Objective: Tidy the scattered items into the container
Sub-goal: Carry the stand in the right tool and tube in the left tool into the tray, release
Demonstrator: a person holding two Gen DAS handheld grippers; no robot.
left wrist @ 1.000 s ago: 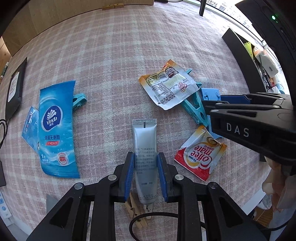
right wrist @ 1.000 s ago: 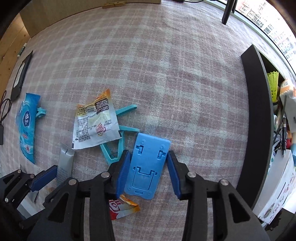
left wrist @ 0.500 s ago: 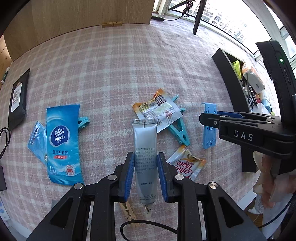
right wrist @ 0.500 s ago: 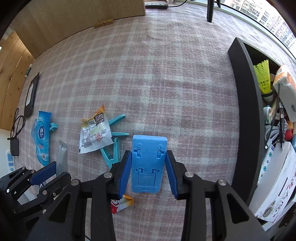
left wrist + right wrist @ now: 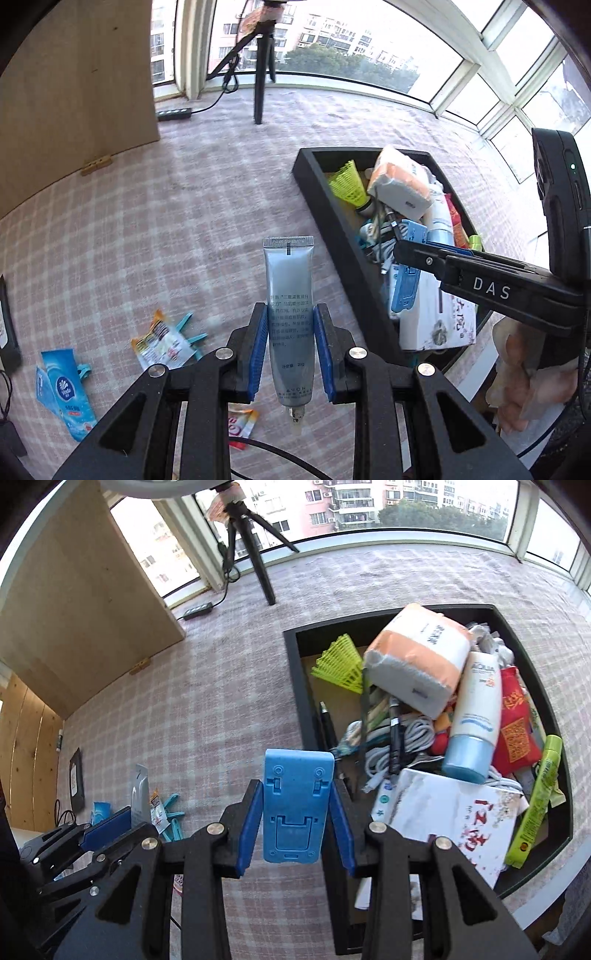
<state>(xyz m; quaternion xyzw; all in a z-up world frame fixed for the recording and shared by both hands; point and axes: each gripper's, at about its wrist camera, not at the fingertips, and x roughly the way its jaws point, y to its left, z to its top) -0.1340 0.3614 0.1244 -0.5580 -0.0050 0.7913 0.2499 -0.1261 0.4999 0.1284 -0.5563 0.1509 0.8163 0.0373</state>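
Two loads are in carry: left hand-held gripper [image 5: 290, 350] clamps the tube [image 5: 290, 314], right hand-held gripper [image 5: 295, 823] the stand [image 5: 294, 805], next released over the container [image 5: 295, 672].

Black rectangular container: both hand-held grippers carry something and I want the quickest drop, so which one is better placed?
Right. The right hand-held gripper holds its blue plastic phone stand at the black rectangular container rim; the left one's grey squeeze tube is farther out over the cloth.

"AVON" on silver tube [image 5: 289, 314], "DAS" on right tongs [image 5: 406, 254], "AQUA" on white bottle [image 5: 476, 705]
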